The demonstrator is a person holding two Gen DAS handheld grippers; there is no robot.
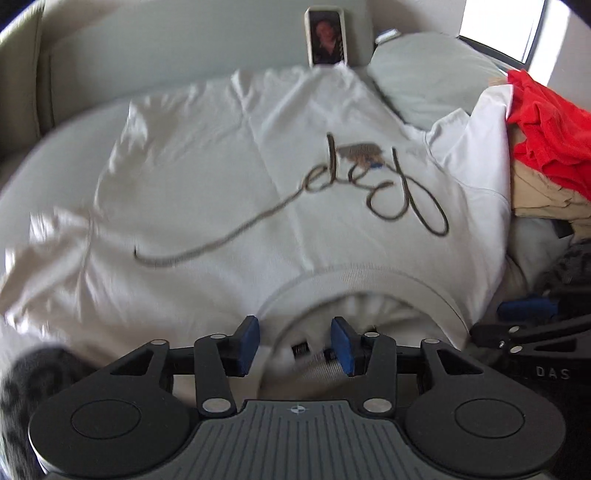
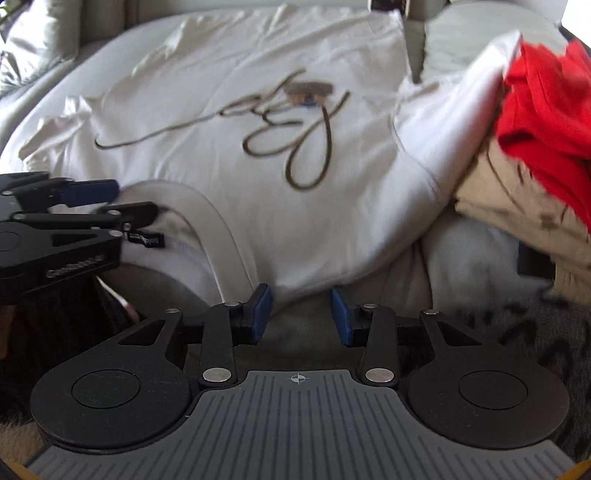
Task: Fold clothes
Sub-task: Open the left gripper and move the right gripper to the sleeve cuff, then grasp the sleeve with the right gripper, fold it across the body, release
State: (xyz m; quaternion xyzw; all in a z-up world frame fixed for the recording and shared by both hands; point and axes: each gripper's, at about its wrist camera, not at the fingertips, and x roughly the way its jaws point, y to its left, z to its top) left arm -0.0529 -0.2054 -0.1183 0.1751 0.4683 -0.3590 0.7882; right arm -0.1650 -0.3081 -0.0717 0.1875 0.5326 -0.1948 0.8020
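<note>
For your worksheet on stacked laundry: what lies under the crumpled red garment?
Under the crumpled red garment lies folded tan fabric, partly overlapping a white printed t-shirt's sleeve. Anything deeper is covered.

Phone (image 1: 325, 36) stands upright against grey sofa back (image 1: 184, 33), screen showing a picture. Small white object (image 1: 387, 36) just right of it, too blurred to identify. Grey cushion (image 1: 432, 74) at right end of sofa. Bright window (image 1: 498, 22) top right. Another cushion (image 2: 37, 40) at far left in right wrist view. Leopard-print fabric (image 2: 535, 332) at lower right, also in lower left corner of left wrist view (image 1: 22, 387).
</note>
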